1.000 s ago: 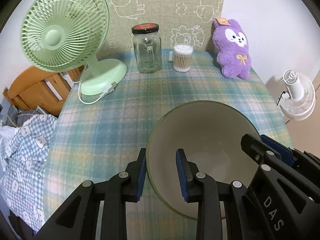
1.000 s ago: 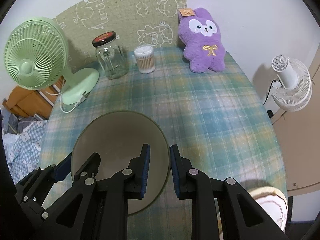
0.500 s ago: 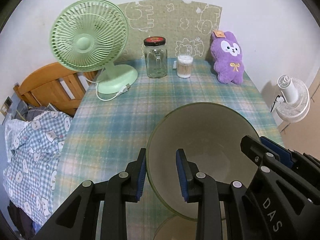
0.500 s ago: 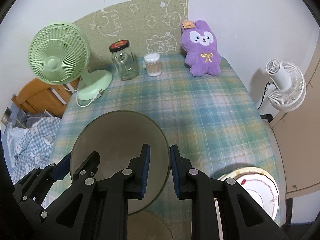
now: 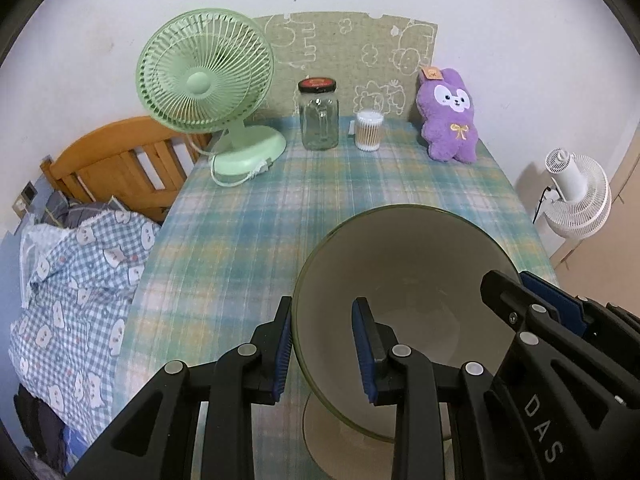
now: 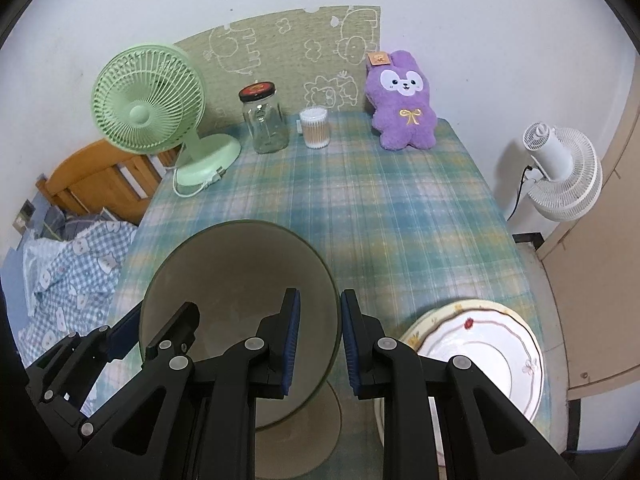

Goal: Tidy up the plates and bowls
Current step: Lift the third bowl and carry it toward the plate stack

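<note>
Left wrist view: we've got the grey-green bowl (image 5: 404, 276) held by its rim, up off the plaid table (image 5: 320, 200), tilted so its inside faces the camera; nothing in it. Left gripper (image 5: 322, 354) clamps the bowl's left rim, one pad inside, one outside. Right gripper (image 5: 540, 312) comes in from the right edge at the opposite rim. A second bowl (image 5: 320, 440) sits on the table right below the held one, mostly hidden. At the back: green fan (image 5: 208, 80), glass jar (image 5: 319, 120) with nothing visible inside, cotton swab tub (image 5: 369, 130) packed full, purple plush (image 5: 448, 120).

Right wrist view: right gripper (image 6: 318, 348) pinches the bowl (image 6: 240, 280) at its right rim, fingers narrow with the rim between them. Left gripper (image 6: 132, 332) is at the far rim. The lower bowl (image 6: 296, 440) shows under the held one. White plate (image 6: 476, 352) with a floral border lies just right of it at the table's near edge, partly behind our right finger. White floor fan (image 6: 560, 168) stands off the table.
</note>
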